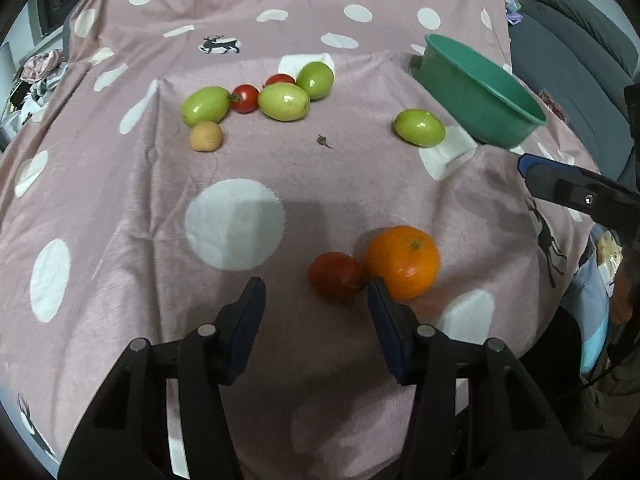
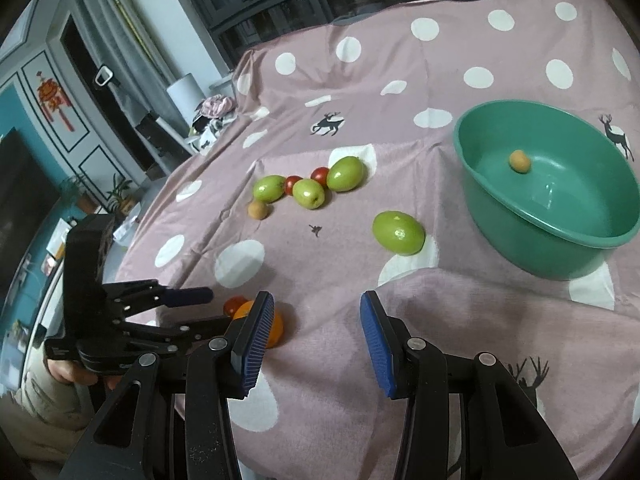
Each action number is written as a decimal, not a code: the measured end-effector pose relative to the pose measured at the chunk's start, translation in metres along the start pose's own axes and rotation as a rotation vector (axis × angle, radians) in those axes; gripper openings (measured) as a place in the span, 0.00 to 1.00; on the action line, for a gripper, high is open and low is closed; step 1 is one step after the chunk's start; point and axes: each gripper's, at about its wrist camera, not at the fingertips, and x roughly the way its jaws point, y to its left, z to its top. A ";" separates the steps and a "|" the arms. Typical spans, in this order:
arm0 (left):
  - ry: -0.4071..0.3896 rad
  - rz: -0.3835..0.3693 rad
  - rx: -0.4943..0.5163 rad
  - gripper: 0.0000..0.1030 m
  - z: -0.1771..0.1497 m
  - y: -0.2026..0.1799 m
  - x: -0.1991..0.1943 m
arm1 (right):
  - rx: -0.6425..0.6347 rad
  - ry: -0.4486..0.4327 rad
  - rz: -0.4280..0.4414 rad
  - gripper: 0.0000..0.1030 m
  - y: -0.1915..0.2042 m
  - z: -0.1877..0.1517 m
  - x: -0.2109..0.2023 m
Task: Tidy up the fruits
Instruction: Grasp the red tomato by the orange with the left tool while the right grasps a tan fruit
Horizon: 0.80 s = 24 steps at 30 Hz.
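A red tomato (image 1: 335, 276) and an orange (image 1: 402, 262) lie side by side on the pink dotted blanket (image 1: 120, 208). My left gripper (image 1: 316, 294) hangs over them, open; the tomato sits just ahead of the gap, near the right fingertip, with nothing pressed. From the right wrist view the left gripper (image 2: 202, 312) reaches toward the tomato (image 2: 234, 305) and the orange (image 2: 278, 330). My right gripper (image 2: 316, 314) is open and holds nothing. A green bowl (image 2: 560, 252) holds one small tan fruit (image 2: 520, 161).
Three green fruits and two red tomatoes cluster at the back (image 1: 284, 101), with a small tan fruit (image 1: 205, 136) beside them. A lone green fruit (image 1: 420, 127) lies near the bowl (image 1: 480, 92). A grey sofa (image 1: 580, 52) stands on the right.
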 end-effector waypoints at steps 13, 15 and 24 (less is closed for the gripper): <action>-0.027 -0.023 -0.030 0.27 0.011 0.011 0.015 | -0.028 0.065 -0.002 0.44 0.004 0.012 0.030; -0.037 -0.014 -0.057 0.26 0.010 0.017 0.013 | -0.048 0.078 0.007 0.44 0.009 0.019 0.040; -0.103 -0.032 -0.109 0.26 -0.002 0.039 -0.018 | -0.164 0.164 0.121 0.44 0.053 0.062 0.109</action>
